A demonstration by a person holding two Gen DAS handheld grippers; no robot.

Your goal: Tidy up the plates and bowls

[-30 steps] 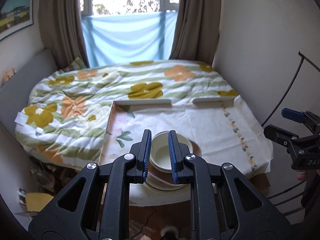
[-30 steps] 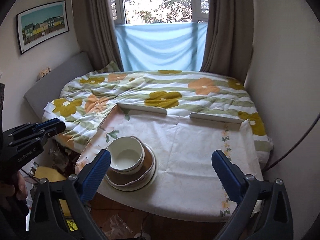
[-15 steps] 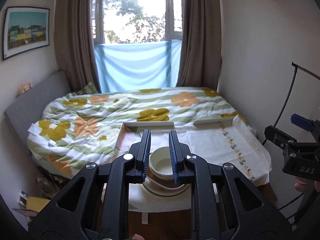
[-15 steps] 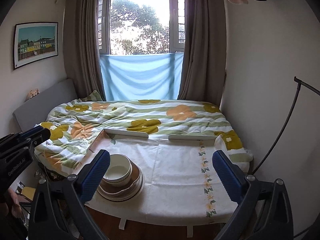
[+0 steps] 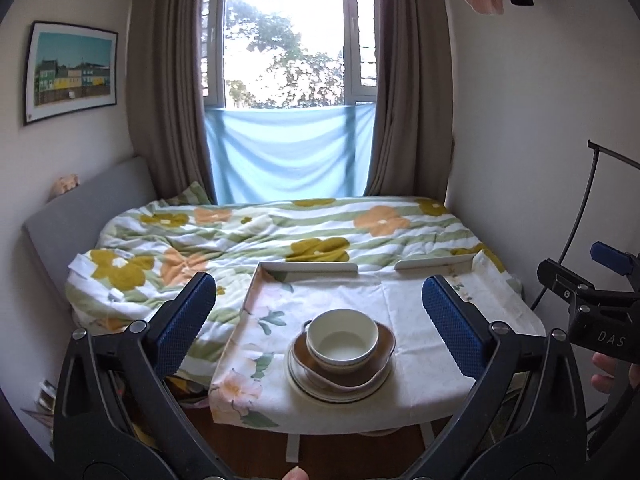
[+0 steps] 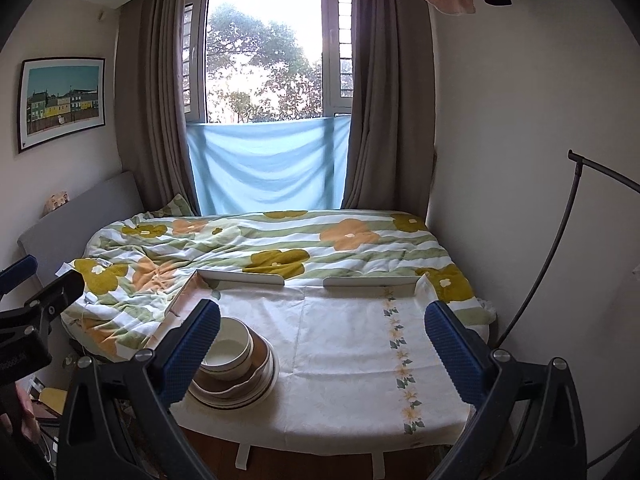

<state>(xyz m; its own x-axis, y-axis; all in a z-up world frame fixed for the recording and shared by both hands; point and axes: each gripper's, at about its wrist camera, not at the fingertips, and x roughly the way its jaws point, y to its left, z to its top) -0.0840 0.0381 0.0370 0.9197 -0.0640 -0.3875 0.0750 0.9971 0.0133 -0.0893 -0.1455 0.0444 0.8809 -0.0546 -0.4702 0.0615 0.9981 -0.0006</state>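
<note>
white bowl (image 5: 343, 340) sits in a brown dish on the plates (image 5: 340, 388), stacked at the near left of the table (image 5: 400, 304). my left gripper (image 5: 320, 320) just popped wide open, nothing between its fingers. right gripper (image 6: 322, 340) spread wide too, empty

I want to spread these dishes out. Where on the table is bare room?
The cloth-covered table is bare from the dish stack across to the flower-border strip and beyond it, and back to the two white rails. Only the near left corner, where the white bowl tops the plates, is crowded.
</note>
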